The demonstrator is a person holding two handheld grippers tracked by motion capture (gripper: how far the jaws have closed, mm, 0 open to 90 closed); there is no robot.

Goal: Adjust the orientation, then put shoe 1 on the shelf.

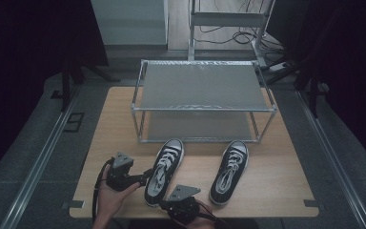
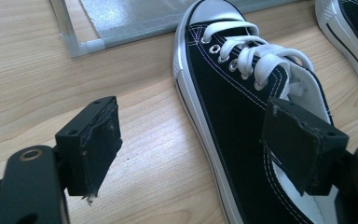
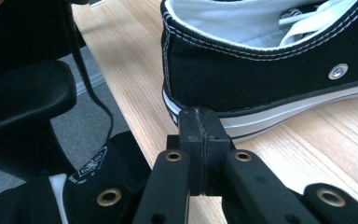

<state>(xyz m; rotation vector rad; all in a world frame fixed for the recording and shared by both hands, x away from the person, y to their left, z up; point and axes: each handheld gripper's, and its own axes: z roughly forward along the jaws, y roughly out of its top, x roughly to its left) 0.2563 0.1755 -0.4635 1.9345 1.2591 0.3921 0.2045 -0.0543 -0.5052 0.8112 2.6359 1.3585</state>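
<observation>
I have the left gripper [image 2: 191, 154] with jaws apart, straddling the left shoe's [image 1: 164, 171] near side wall on the worktop [image 1: 286, 176]. Right gripper [image 3: 199, 140], jaws shut empty, sits at its heel. Next (my judgement): close left jaws, lift toward rack [image 1: 202, 86].

I cannot read any text here; the round white mark on the black fabric [image 3: 93, 163] near the floor is too small to read.

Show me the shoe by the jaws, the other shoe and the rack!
left shoe [image 1: 164, 171], high view, on its laces.
right shoe [image 1: 229, 172], high view, on its laces.
shoe rack [image 1: 202, 86], high view, on its top shelf.
</observation>
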